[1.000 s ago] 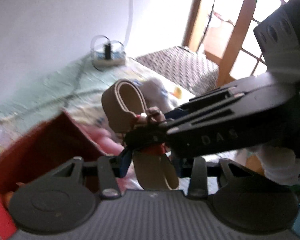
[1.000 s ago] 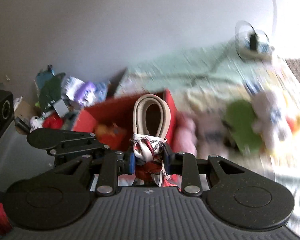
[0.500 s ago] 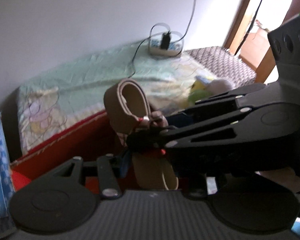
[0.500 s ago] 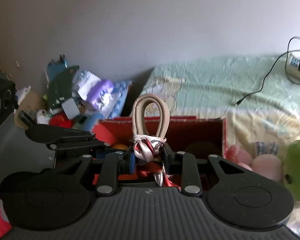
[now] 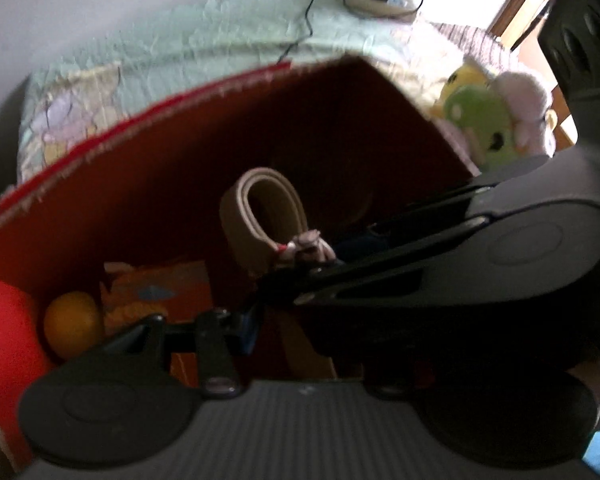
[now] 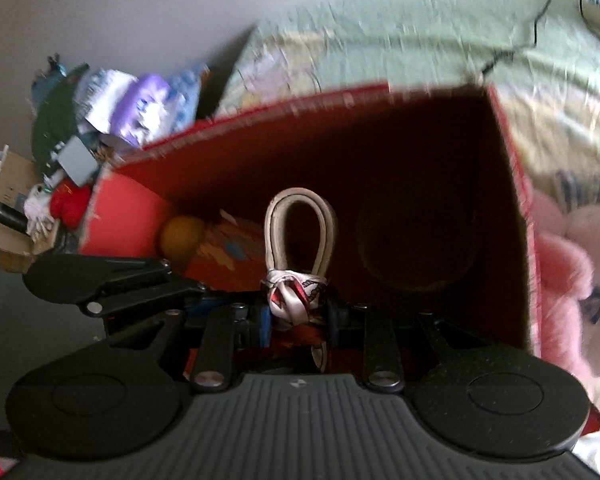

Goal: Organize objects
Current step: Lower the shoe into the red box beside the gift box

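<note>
The beige folded strap loop bound with a red-and-white patterned scarf knot sat low over the mouth of the open red cardboard box, pinched at its knot by the right tool. In the left wrist view the same loop stood at about twelve o'clock from the left tool, whose jaws were opening; the right tool's black arm crossed in front, so I could not tell whether the left pads pressed on the strap's lower tail.

The main risk, as I judged it, was a lopsided release. With one tool easing off while the other gripped the knot, the tail could swing and catch on the near rim, or the loop could tip against the dark far wall rather than drop flat. The silky knot looked slippery and bulky; it might slide out of the pads early. The loop could also land on the small round yellow-orange ball, at ten o'clock from the knot, and roll it.

The strap looked like stiff, smooth layered leather or webbing, holding a springy teardrop shape. The scarf was thin, glossy and crumpled. The box walls were matt card with a frayed, pale upper edge. A printed orange flat packet lay beside the ball. Outside, at three o'clock, fuzzy pink plush toys rested on the crinkled pale-green bedsheet.
</note>
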A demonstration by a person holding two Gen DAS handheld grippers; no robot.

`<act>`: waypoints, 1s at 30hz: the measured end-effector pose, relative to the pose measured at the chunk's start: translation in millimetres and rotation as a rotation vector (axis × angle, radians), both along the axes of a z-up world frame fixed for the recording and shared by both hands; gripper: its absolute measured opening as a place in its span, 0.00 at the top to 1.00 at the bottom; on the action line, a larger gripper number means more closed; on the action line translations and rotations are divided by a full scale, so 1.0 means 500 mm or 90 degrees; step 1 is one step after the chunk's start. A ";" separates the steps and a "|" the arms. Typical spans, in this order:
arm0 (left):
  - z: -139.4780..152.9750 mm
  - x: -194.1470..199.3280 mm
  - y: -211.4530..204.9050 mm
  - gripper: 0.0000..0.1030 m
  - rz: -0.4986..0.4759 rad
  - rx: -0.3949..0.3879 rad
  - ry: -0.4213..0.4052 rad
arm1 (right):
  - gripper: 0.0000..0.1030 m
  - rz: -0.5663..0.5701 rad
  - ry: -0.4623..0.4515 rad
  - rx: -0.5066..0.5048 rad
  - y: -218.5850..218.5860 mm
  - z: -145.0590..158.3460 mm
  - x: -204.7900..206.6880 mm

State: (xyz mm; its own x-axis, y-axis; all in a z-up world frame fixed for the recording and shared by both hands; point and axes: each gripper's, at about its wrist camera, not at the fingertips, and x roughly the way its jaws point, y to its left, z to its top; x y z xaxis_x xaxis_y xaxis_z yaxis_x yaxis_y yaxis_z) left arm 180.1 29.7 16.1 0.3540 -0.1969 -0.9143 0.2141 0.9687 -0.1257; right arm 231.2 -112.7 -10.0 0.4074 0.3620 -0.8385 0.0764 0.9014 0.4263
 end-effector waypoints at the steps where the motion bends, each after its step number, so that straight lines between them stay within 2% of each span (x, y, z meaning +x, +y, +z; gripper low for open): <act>1: -0.007 0.002 0.000 0.59 0.001 0.004 0.006 | 0.72 0.000 0.011 -0.001 0.002 -0.008 0.004; 11: -0.034 0.005 0.008 0.48 0.009 0.051 0.023 | 0.70 -0.016 0.076 -0.002 0.003 -0.049 0.033; 16: -0.039 0.011 0.028 0.48 0.036 0.021 0.037 | 0.69 -0.017 0.086 0.032 -0.010 -0.057 0.033; 20: -0.042 0.012 0.043 0.47 0.061 -0.002 0.040 | 0.67 -0.007 0.081 0.055 -0.013 -0.059 0.031; 30: -0.040 0.013 0.029 0.50 0.084 0.038 0.026 | 0.68 -0.003 0.036 0.035 -0.009 -0.049 0.021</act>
